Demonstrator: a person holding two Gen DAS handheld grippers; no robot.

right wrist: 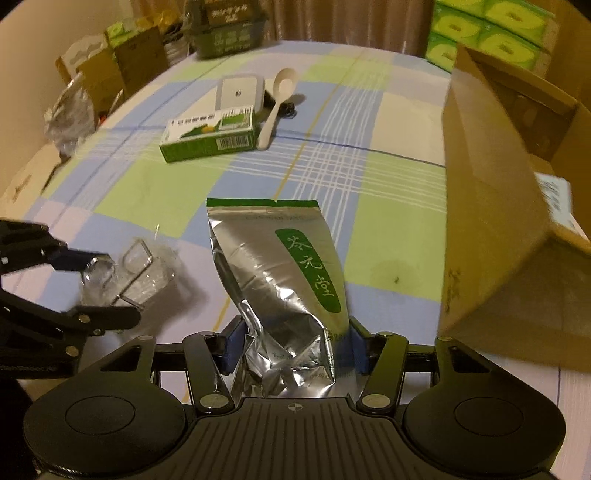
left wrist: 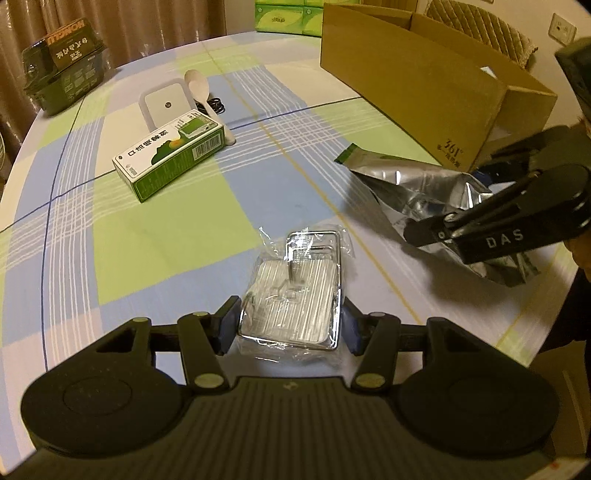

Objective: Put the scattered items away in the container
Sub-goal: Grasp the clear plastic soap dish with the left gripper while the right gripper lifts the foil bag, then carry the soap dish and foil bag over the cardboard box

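Observation:
My left gripper is closed around a plastic-wrapped metal hook plate at the near table edge; it also shows in the right wrist view. My right gripper is shut on a silver foil tea bag with a green label, held just over the cloth; the bag shows in the left wrist view. The open cardboard box stands at the right, also in the right wrist view. A green-and-white carton, a white spoon and a white square lid lie further back.
A dark green boxed item sits at the far left table edge. Green tissue packs are stacked behind the box. Cartons and a plastic bag stand off the table's left side. A checked cloth covers the round table.

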